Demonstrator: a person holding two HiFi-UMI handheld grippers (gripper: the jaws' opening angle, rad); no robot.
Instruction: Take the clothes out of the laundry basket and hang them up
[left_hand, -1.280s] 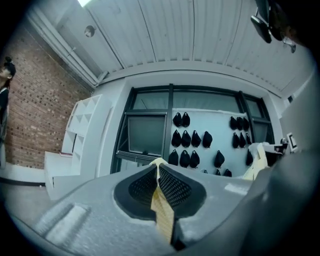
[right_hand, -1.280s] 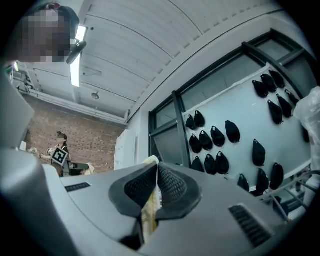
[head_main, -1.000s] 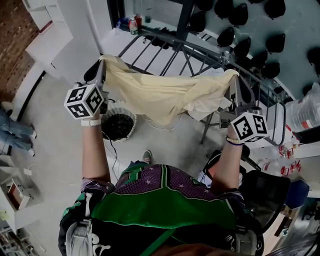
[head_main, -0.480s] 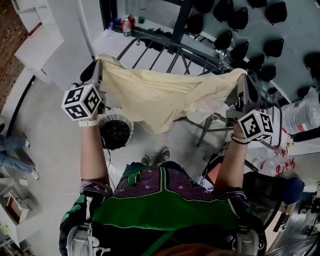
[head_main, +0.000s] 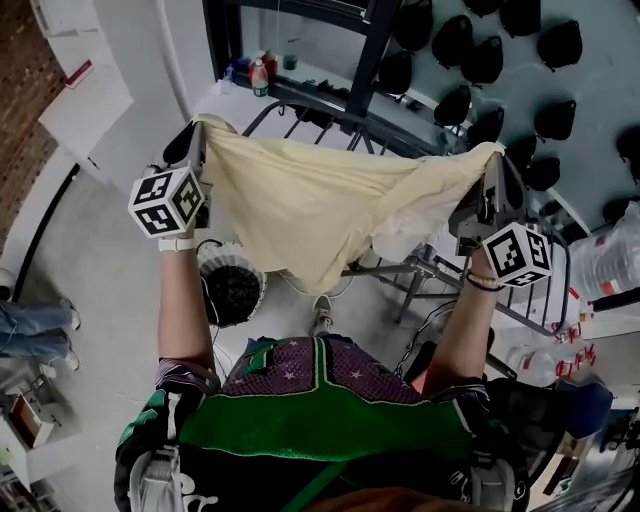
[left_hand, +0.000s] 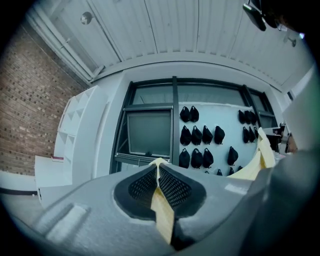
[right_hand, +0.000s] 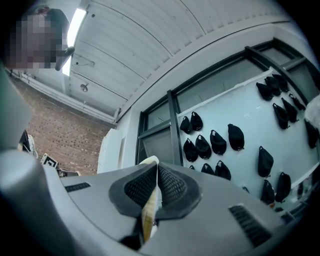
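Above the drying rack (head_main: 425, 262), the pale yellow garment (head_main: 320, 200) hangs stretched from side to side, its long top edge running between the two grippers. The left gripper (head_main: 200, 130) is clenched on one top corner and the right gripper (head_main: 492, 160) on the other, with cloth pinched between each pair of pads. Both ends seem about equally near the rack, though the cloth hides most rails. The laundry basket (head_main: 232, 290) stands beside the rack.
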